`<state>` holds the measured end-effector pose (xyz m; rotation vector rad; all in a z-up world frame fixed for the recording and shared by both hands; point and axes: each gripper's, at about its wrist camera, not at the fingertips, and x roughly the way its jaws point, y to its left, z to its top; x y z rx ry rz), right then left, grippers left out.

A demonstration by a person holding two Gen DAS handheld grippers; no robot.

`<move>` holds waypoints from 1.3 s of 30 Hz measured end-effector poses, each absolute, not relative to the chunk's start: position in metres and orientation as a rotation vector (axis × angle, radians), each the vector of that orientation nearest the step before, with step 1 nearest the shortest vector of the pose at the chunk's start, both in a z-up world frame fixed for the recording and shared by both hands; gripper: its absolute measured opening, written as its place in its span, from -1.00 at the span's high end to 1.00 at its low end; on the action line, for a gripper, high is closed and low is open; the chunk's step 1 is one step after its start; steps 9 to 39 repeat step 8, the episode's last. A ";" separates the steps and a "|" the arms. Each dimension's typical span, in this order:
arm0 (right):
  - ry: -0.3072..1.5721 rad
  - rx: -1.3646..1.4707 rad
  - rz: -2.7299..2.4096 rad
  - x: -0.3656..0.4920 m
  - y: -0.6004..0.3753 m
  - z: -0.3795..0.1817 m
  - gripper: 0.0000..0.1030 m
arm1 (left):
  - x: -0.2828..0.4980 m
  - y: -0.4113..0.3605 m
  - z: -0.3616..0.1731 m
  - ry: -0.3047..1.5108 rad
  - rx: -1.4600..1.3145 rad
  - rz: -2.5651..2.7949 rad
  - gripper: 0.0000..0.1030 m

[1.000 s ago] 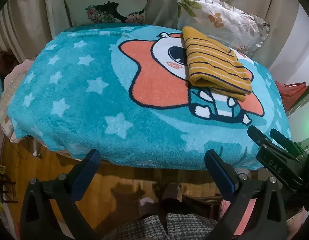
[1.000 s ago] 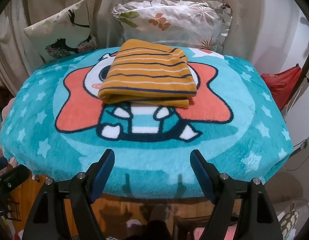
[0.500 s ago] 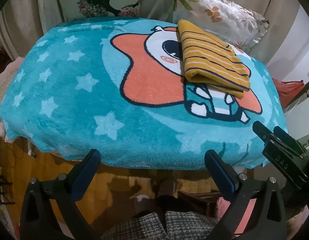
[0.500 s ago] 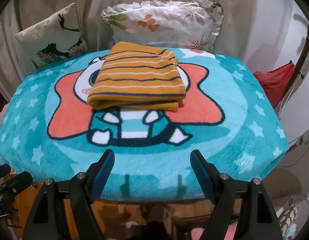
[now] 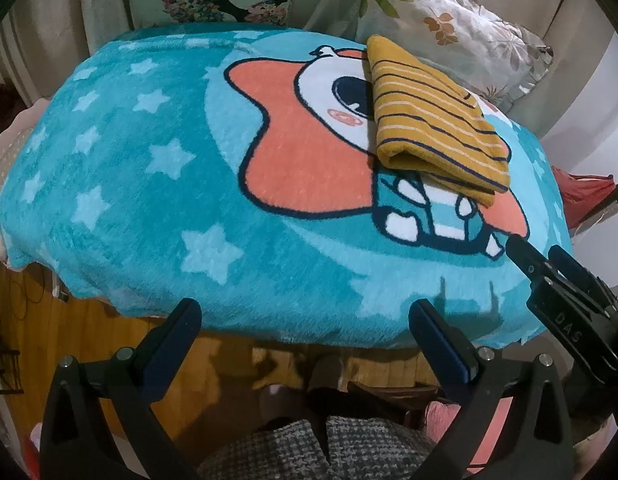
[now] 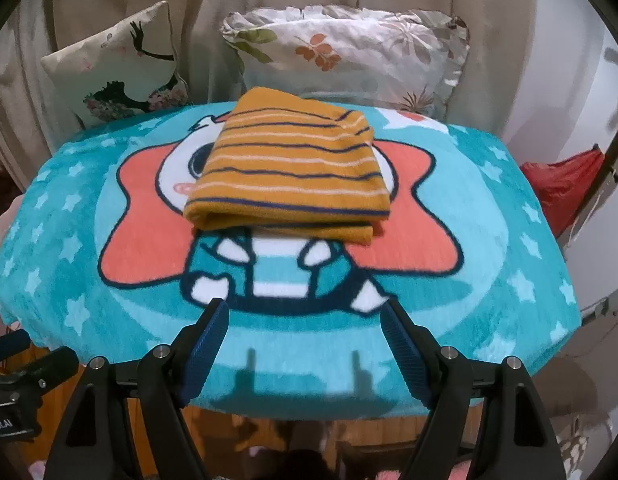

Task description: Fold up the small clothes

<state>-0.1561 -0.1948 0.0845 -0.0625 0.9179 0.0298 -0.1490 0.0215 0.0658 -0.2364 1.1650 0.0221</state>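
Note:
A mustard-yellow garment with navy and white stripes [image 6: 289,172] lies folded into a neat rectangle on the teal cartoon blanket [image 6: 489,240]; it also shows in the left wrist view [image 5: 433,120] at the right. My left gripper [image 5: 305,316] is open and empty at the blanket's near edge, well to the left of the garment. My right gripper [image 6: 305,316] is open and empty over the near part of the blanket, straight in front of the garment and apart from it. The right gripper's fingers [image 5: 549,268] show at the right edge of the left wrist view.
Two patterned pillows [image 6: 121,68] [image 6: 349,52] lean against a beige curtain behind the blanket. A red bag [image 6: 565,184] hangs at the right. Wooden floor [image 5: 89,340] and my checked trousers [image 5: 329,452] lie below the near edge.
Both grippers have moved forward toward the blanket, so the folded garment looks nearer and larger. Both stay open and empty. The garment has not moved.

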 end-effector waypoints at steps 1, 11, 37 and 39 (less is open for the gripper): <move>0.916 -0.064 0.034 -0.154 -0.195 0.085 -0.60 | -0.147 0.019 0.067 1.163 -0.234 0.025 -1.00; 0.917 -0.061 0.070 -0.132 -0.205 0.086 -0.60 | -0.128 0.002 0.070 1.157 -0.234 0.032 -1.00; 0.917 -0.061 0.070 -0.132 -0.205 0.086 -0.60 | -0.128 0.002 0.070 1.157 -0.234 0.032 -1.00; 0.917 -0.061 0.070 -0.132 -0.205 0.086 -0.60 | -0.128 0.002 0.070 1.157 -0.234 0.032 -1.00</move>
